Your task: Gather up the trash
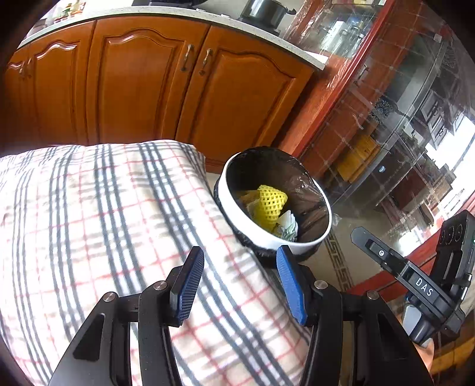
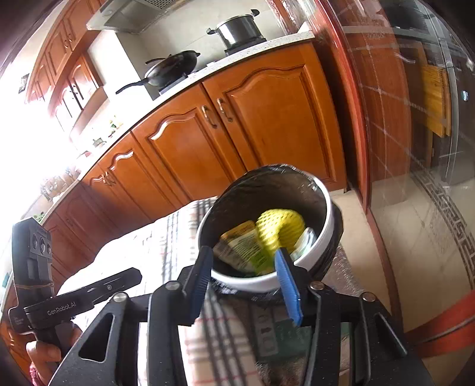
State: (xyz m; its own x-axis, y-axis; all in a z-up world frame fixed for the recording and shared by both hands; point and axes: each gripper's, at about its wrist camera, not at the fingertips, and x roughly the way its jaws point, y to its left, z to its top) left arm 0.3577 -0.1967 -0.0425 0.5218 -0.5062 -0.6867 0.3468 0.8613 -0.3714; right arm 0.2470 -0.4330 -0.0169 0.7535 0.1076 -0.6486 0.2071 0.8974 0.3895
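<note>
Left gripper [image 1: 240, 268]: blue ribbed pads spread apart, nothing between them, hanging over the checked grey-and-red cloth [image 1: 104, 225] on the table. Right gripper [image 2: 245, 273]: also spread wide and empty, pads framing the near rim of the bin.

One round white bin with a black plastic liner [image 2: 322, 237] stands on the floor just beside the table's right edge. Inside, count of visible items:
- 1 yellow foam fruit net [image 2: 280, 228], middle of the bin
- 1 green-and-yellow printed wrapper [image 2: 243, 248], left of the net, blurred
- 1 crumpled white paper piece [image 1: 288, 225], near-right of the net

Far side: orange wooden cabinet doors [image 2: 267, 118]. On the counter: 1 steel pot [image 2: 237, 28], 1 black wok [image 2: 173, 68]. Glass sliding door [image 2: 415, 118] at right.
</note>
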